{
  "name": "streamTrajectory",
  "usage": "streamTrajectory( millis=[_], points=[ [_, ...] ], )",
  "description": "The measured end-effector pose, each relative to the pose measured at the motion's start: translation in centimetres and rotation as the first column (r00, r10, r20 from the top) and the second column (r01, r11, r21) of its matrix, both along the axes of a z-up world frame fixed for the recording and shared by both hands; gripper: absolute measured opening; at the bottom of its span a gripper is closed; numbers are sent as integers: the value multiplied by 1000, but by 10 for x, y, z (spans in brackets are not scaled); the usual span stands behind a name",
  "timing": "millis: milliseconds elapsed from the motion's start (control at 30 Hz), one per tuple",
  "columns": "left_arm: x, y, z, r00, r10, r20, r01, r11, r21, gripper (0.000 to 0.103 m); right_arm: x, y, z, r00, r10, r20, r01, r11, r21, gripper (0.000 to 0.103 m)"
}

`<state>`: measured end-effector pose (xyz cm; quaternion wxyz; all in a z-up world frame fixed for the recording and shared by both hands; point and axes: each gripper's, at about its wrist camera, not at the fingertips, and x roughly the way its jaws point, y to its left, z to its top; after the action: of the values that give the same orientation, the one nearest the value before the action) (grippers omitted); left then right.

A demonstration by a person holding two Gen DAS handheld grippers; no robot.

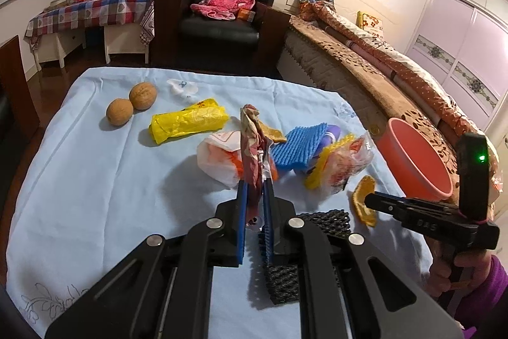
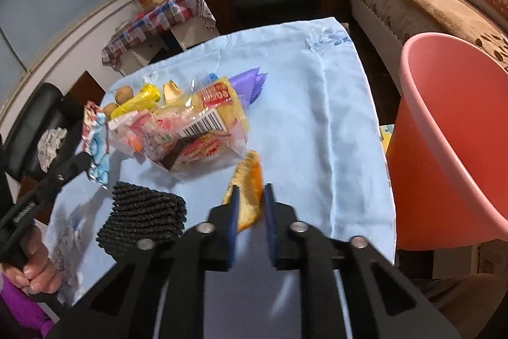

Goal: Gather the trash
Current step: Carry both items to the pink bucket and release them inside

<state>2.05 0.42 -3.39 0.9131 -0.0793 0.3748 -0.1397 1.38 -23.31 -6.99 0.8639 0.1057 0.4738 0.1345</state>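
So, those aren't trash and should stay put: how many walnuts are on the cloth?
2. One walnut sits near the cloth's far left edge; the second walnut touches it, just behind and to its right. More could hide under the wrappers.

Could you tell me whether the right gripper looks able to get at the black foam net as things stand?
Probably not yet: the right gripper is shut on an orange peel, so it is occupied. Otherwise the black foam net lies uncovered, close beside it on the cloth.

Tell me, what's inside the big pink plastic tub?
The big pink plastic tub shows only bare pink wall inside; no trash is visible there. Its bottom is hidden below the rim in both views.
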Motion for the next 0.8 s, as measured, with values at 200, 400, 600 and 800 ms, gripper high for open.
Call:
streamTrajectory(
  millis=[200,400,600,800],
  points=[
    [-5,-6,12,1000,-17,22,17,1000,-4,9,-19,-9,17,997,-4,73,4,1000,0,4],
    [-8,-21,25,997,-51,52,51,999,-8,9,-38,-32,44,988,-46,148,43,999,23,4],
    [-5,-45,34,992,-104,68,104,995,-6,9,-50,-71,54,973,-150,176,143,988,49,4],
    [0,-86,44,977,-191,96,192,981,-5,9,-60,-114,59,949,-251,192,245,968,57,4]
  ],
)
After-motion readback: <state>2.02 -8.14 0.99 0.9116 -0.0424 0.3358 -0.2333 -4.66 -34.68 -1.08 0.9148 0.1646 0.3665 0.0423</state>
